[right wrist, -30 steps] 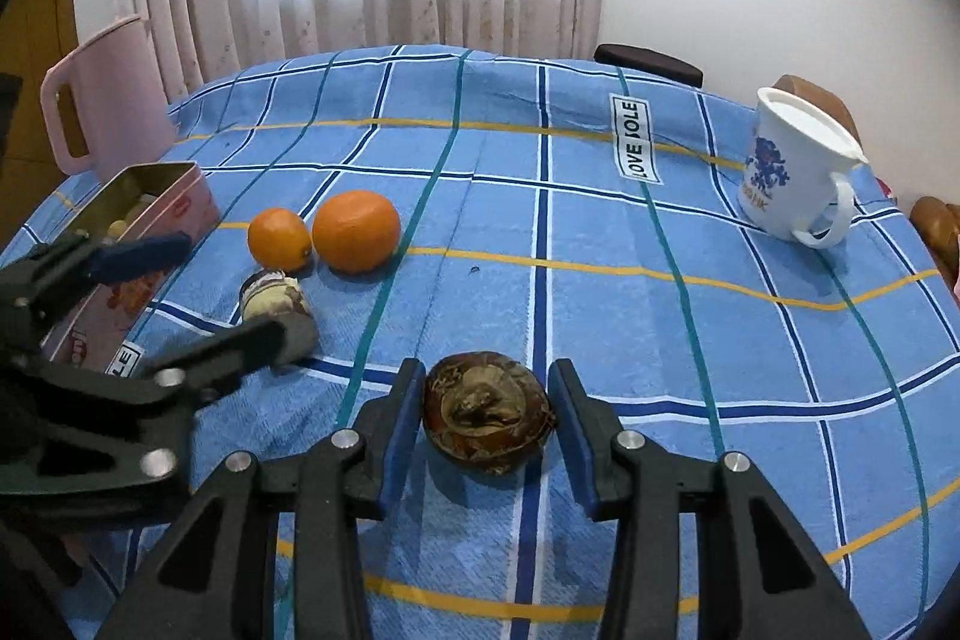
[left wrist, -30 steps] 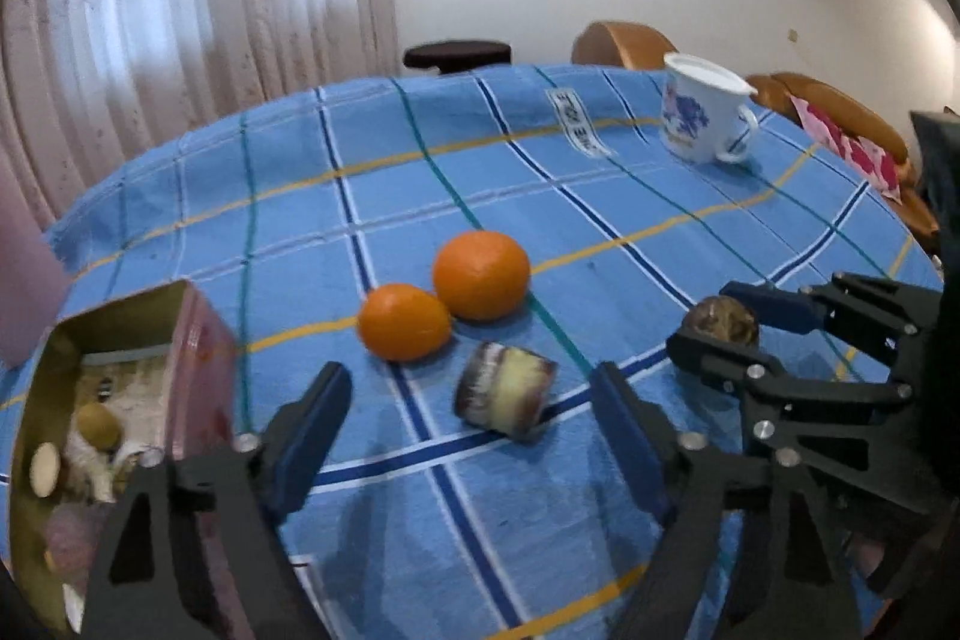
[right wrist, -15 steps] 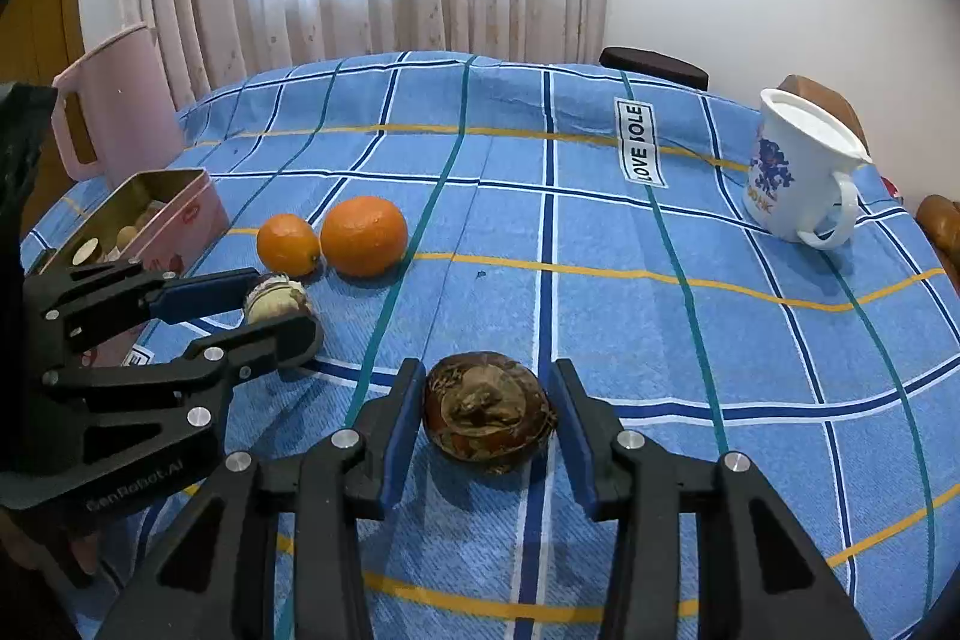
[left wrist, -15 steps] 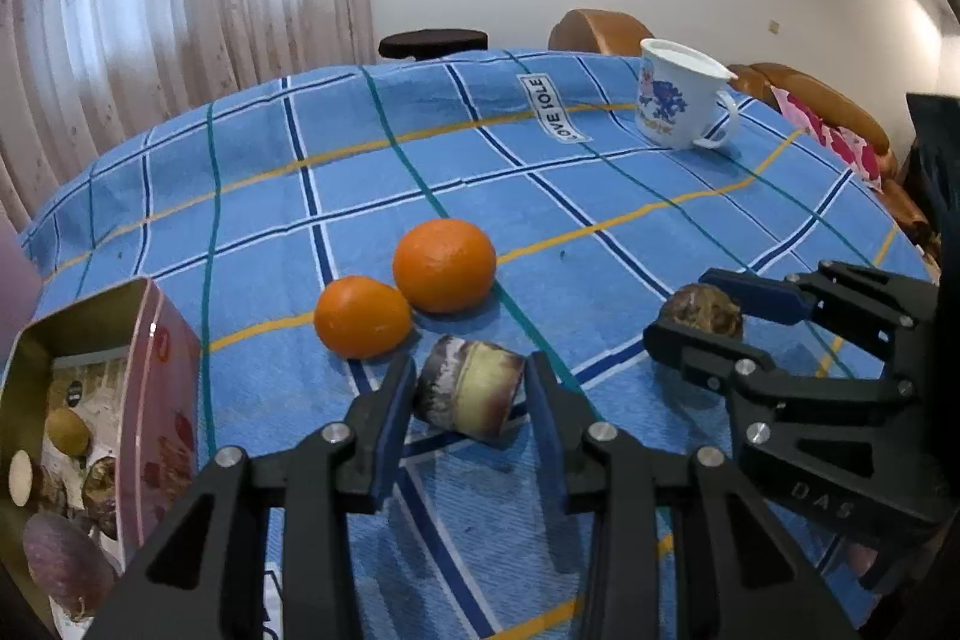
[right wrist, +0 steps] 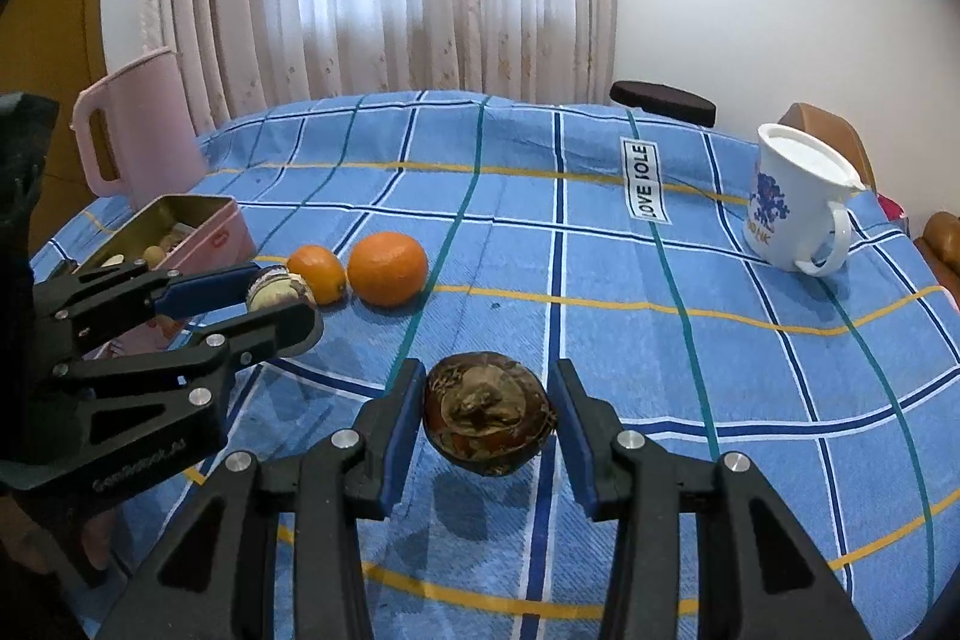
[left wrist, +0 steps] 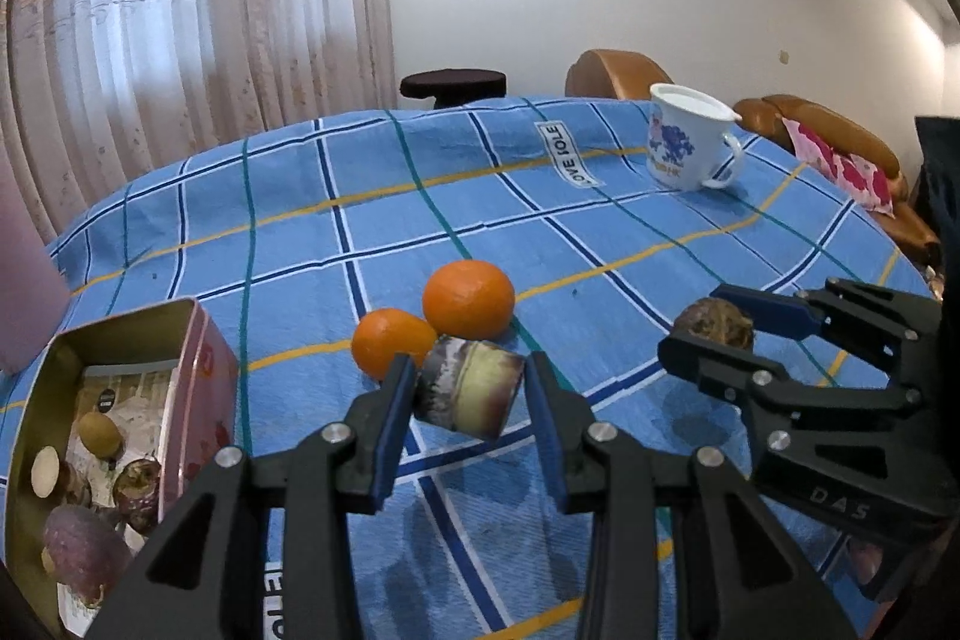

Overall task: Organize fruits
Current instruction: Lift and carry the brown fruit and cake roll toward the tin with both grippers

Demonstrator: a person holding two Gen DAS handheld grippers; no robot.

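Note:
My left gripper (left wrist: 471,388) is shut on a short cylindrical brown-and-cream fruit piece (left wrist: 468,387) and holds it just above the blue checked cloth; it also shows in the right wrist view (right wrist: 279,287). My right gripper (right wrist: 489,415) is shut on a round dark brown fruit (right wrist: 487,421), lifted off the cloth, with its shadow below. Two oranges, a small one (left wrist: 390,349) and a bigger one (left wrist: 468,299), lie together behind the left gripper. An open pink tin (left wrist: 198,376) with several fruits inside stands at the left.
A white mug with a blue print (right wrist: 792,205) stands at the far right of the table. A pink jug (right wrist: 141,130) stands at the far left behind the tin (right wrist: 228,226). Curtains, a dark stool (left wrist: 453,85) and a brown sofa (left wrist: 840,148) lie beyond the table.
My left gripper closed from wide open onto the cylindrical piece and lifted it. My right gripper, shut on the brown fruit throughout, has also risen off the cloth.

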